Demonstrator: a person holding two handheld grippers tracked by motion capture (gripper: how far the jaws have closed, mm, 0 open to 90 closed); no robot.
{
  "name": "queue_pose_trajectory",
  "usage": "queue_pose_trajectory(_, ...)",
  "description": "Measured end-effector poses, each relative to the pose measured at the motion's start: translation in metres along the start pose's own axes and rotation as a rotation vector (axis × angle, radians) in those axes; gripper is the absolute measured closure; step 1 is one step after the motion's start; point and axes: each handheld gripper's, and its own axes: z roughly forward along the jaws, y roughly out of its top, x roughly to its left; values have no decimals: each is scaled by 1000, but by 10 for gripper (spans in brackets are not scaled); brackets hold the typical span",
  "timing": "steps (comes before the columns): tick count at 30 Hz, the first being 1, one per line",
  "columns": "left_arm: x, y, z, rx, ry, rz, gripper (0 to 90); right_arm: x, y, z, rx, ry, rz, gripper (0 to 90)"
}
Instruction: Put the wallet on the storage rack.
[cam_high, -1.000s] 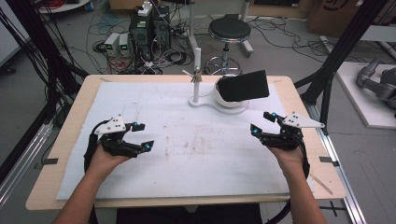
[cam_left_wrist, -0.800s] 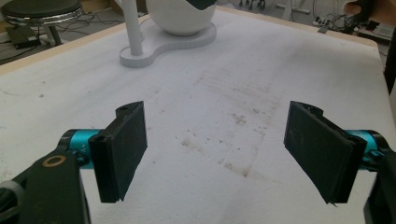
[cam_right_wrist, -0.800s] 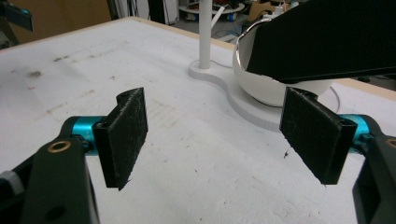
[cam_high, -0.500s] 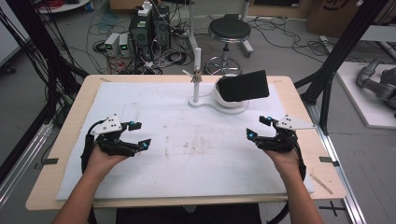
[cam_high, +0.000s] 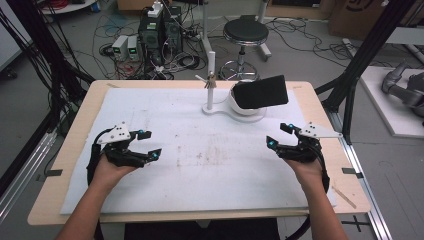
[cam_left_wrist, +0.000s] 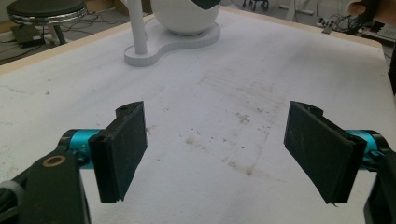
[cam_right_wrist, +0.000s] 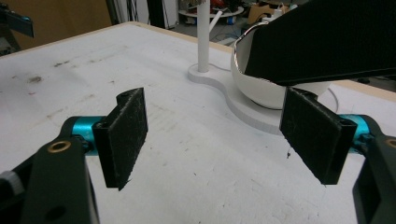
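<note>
We hold the left gripper (cam_high: 148, 144) at lower left of the high view, jaws wide apart, nothing between. Right gripper (cam_high: 280, 136) at lower right, jaws also wide, empty. White stand (cam_high: 235, 107) with the black pad (cam_high: 261, 92) sits upper centre, nearest the right gripper, well apart.

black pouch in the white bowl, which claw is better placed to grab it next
Probably the right claw. It hovers open on the same side as the black pouch, whose near edge fills its own view close ahead. The left claw, also open, sits across the table.
</note>
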Motion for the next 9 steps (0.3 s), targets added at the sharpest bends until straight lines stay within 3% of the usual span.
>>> queue_pose_trajectory(9, 0, 0, 1, 3, -1, 0, 214, 1, 0, 2, 8, 2, -3, 239)
